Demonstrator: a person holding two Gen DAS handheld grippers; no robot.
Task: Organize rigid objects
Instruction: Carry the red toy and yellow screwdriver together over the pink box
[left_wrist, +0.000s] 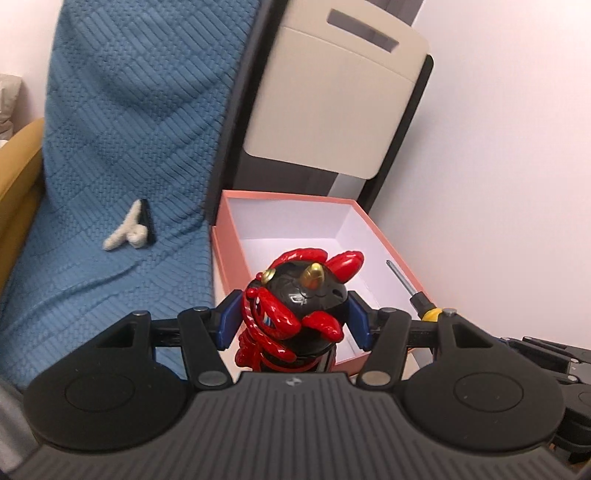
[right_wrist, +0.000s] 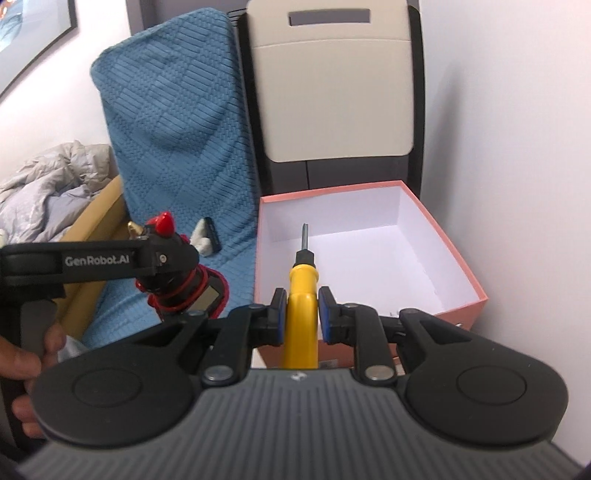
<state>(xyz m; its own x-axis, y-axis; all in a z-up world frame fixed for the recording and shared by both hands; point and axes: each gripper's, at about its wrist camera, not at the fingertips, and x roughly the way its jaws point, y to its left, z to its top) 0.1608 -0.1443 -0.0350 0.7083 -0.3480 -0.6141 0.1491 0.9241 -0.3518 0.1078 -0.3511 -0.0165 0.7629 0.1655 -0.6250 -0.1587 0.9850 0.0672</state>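
My left gripper (left_wrist: 293, 317) is shut on a red and black toy figure (left_wrist: 295, 302) with gold horns, held upright in front of an open pink box (left_wrist: 384, 236) with a white inside. In the right wrist view my right gripper (right_wrist: 302, 314) is shut on the yellow handle of a screwdriver (right_wrist: 302, 291), whose metal tip points into the pink box (right_wrist: 461, 269). The box looks empty. The left gripper (right_wrist: 162, 258) with the toy figure (right_wrist: 184, 284) appears at the left of that view, held by a person's hand (right_wrist: 22, 365). The screwdriver's shaft (left_wrist: 402, 278) shows over the box's right wall.
A blue knitted blanket (left_wrist: 122, 147) covers a seat left of the box, with a small white and black object (left_wrist: 133, 225) lying on it. A beige and black appliance (left_wrist: 332, 99) stands behind the box. A white wall (left_wrist: 517, 147) runs along the right. A grey crumpled quilt (right_wrist: 51, 184) lies at far left.
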